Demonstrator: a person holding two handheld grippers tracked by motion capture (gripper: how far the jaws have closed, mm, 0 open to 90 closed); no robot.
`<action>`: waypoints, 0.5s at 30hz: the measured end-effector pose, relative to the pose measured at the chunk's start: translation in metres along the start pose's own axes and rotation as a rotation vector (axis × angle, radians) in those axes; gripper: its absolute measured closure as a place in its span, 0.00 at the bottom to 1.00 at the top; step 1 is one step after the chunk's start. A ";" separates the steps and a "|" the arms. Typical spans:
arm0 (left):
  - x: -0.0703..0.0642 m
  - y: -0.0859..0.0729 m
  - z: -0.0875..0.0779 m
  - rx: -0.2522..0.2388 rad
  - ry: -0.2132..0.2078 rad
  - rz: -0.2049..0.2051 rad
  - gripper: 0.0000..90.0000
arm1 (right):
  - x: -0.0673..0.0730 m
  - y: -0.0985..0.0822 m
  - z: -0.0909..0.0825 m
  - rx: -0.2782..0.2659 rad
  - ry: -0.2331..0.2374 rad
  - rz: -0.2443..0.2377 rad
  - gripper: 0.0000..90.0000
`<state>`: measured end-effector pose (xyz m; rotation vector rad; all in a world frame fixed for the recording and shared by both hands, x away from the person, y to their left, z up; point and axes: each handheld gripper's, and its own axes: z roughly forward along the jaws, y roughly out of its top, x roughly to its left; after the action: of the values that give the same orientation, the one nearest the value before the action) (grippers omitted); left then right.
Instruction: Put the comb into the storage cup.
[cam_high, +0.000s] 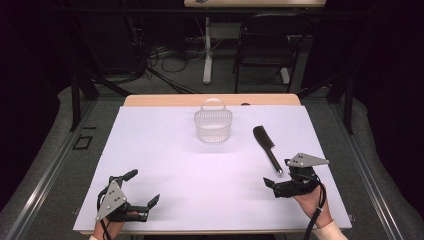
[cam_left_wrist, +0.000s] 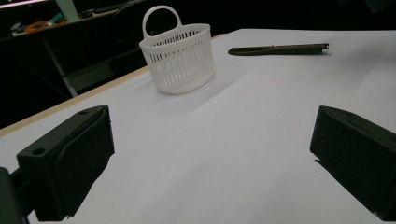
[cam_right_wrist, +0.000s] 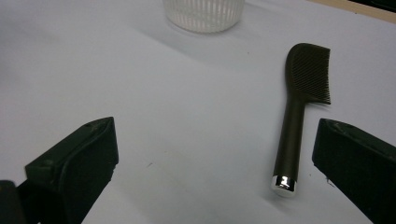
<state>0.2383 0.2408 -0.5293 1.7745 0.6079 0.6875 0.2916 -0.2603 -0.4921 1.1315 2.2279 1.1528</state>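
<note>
Near edge of the table (cam_high: 150, 200), white sheet over it: left gripper (cam_high: 141, 189) sits low at the near-left corner, jaws spread wide, nothing between them, well apart from everything else. Right gripper (cam_high: 280, 176) at the near right, jaws likewise parted and empty, pointed toward the comb (cam_high: 266, 148). In the right gripper view the comb (cam_right_wrist: 299, 121) lies flat just inside the right jaw, its silver-capped handle end nearest, its toothed head farther off with the teeth facing right. Beyond it, toward the middle of the far side, stands the white slatted basket (cam_high: 213, 125), upright, handle loop up, apparently empty; the left gripper view shows the basket (cam_left_wrist: 178, 58) with the comb (cam_left_wrist: 279, 49) lying off to its right, not touching. Judgement: the step in hand is the reach for the comb, likely to go in the basket. To do it well, shift the right gripper sideways so the handle sits centred between the jaws, come down square to the handle's long axis, and close on the mid-handle rather than the slick metal cap or the teeth. A flat thin handle on a sheet may skid, so the jaws should drop fully to the surface before closing.
</note>
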 end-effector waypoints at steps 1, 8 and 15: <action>0.000 0.000 0.000 -0.001 0.001 0.000 0.00 | -0.001 0.002 0.001 0.005 0.001 0.001 0.00; 0.000 0.000 0.000 0.000 -0.001 -0.001 0.00 | -0.005 0.012 0.011 0.051 -0.004 0.011 0.00; 0.000 0.000 0.000 0.002 -0.001 -0.001 0.00 | -0.009 0.020 0.020 0.092 -0.008 0.014 0.00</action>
<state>0.2386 0.2409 -0.5294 1.7761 0.6084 0.6855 0.3193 -0.2506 -0.4881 1.1868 2.2915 1.0589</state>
